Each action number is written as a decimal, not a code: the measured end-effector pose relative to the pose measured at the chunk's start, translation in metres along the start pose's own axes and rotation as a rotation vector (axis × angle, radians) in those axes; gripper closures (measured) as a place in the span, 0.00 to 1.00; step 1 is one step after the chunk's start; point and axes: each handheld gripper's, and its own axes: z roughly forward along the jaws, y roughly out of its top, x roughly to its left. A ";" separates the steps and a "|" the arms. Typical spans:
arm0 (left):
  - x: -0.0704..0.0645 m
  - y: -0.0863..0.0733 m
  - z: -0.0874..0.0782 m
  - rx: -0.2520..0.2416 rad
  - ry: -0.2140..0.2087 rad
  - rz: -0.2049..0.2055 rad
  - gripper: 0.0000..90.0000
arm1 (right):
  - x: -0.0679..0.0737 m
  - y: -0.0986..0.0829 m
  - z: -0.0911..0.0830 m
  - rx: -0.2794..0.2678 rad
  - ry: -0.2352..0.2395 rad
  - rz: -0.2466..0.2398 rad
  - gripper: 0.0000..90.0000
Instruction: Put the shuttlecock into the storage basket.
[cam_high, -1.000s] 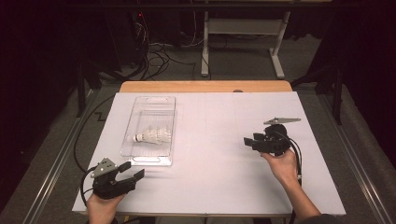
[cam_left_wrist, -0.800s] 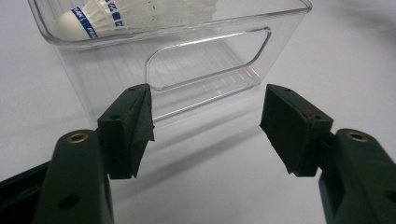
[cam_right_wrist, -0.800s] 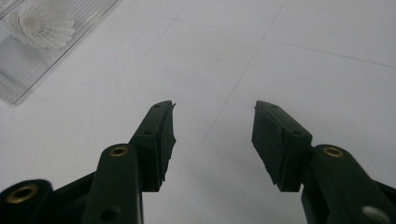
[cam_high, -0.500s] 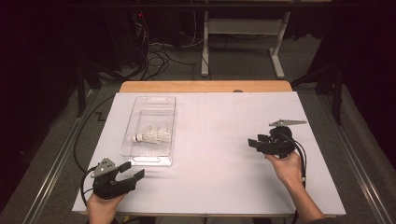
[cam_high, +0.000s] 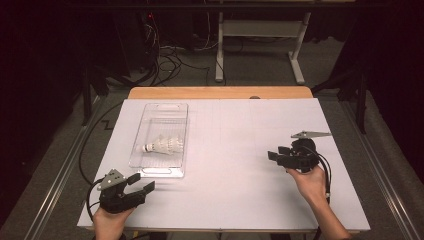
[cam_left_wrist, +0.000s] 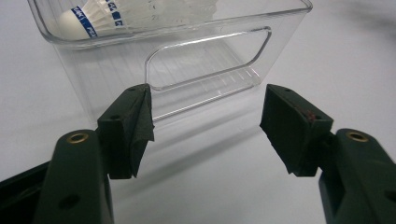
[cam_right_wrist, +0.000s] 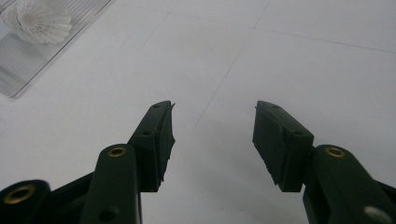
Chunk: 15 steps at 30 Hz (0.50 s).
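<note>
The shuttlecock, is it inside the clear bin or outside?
Inside. The shuttlecock lies on its side within the clear bin walls.

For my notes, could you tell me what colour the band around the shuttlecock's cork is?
Blue, on the shuttlecock, clearest in the left gripper view.

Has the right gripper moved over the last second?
Yes. In the high view the right gripper has drifted toward the table's near edge and slightly rightward, away from the clear bin. Its jaws stand open, holding nothing.
</note>
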 end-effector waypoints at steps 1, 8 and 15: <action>0.000 0.000 0.000 0.000 0.001 0.001 0.39 | 0.000 -0.001 0.000 -0.001 0.001 0.002 0.54; 0.000 0.000 0.000 0.000 0.001 -0.002 0.39 | -0.003 -0.005 -0.004 -0.008 0.001 0.012 0.54; 0.000 0.000 0.000 0.000 0.001 -0.001 0.39 | -0.006 -0.010 -0.007 -0.015 0.001 0.023 0.54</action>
